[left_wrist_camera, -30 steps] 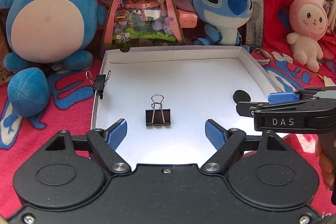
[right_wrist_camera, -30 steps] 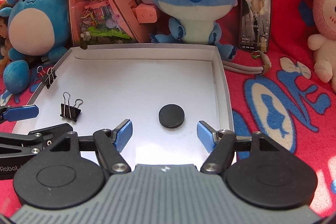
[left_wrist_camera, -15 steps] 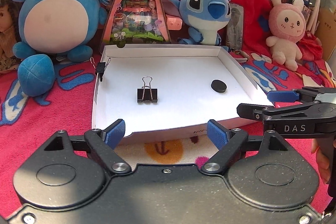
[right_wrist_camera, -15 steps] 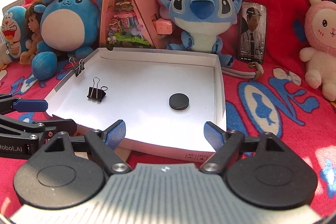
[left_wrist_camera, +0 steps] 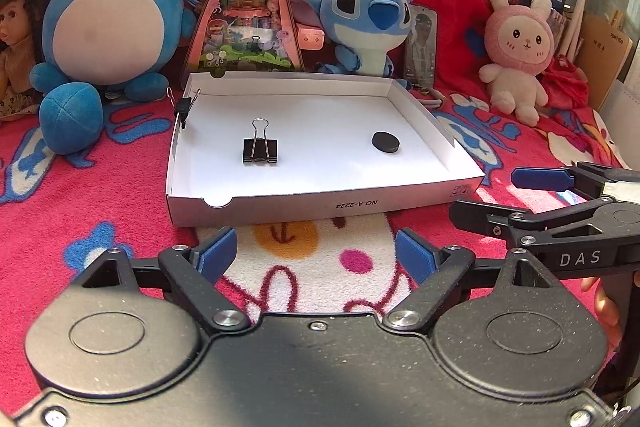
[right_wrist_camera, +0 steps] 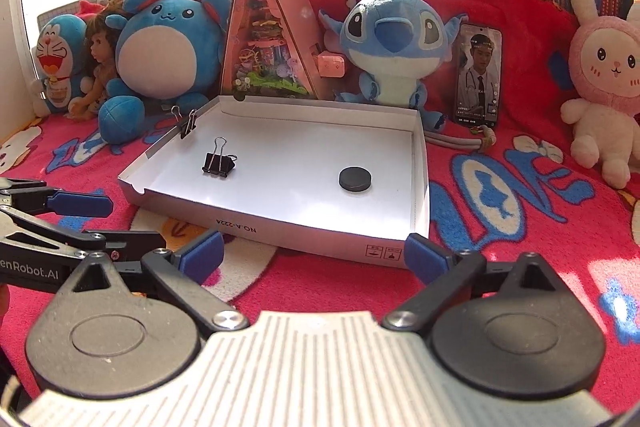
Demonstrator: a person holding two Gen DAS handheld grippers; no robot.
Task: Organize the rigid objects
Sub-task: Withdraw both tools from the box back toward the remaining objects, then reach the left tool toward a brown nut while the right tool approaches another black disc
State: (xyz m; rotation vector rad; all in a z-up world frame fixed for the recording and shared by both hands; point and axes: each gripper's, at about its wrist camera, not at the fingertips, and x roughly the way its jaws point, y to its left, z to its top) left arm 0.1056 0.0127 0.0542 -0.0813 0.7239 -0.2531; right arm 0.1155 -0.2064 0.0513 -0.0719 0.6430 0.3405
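Both grippers are being drawn back off the white tray (left_wrist_camera: 400, 201); left gripper (left_wrist_camera: 316, 255) is being held spread, empty; right gripper (right_wrist_camera: 314, 255) jaws are opening, empty; binder clip (left_wrist_camera: 260, 149) and black disc (left_wrist_camera: 386, 141) are being left inside the tray; a second clip (left_wrist_camera: 184, 105) is being seen on its left wall, partly hidden.

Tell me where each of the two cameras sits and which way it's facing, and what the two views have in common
Left wrist: sits on the left gripper, looking forward and down at the white box; its own open blue pads show, plus the right gripper and fingertips at right.
Right wrist: sits on the right gripper, jaws opening with nothing between them, facing the box from further right; the left gripper shows at left.
Shared: the box, binder clip, black disc, clip on the box wall and plush toys.
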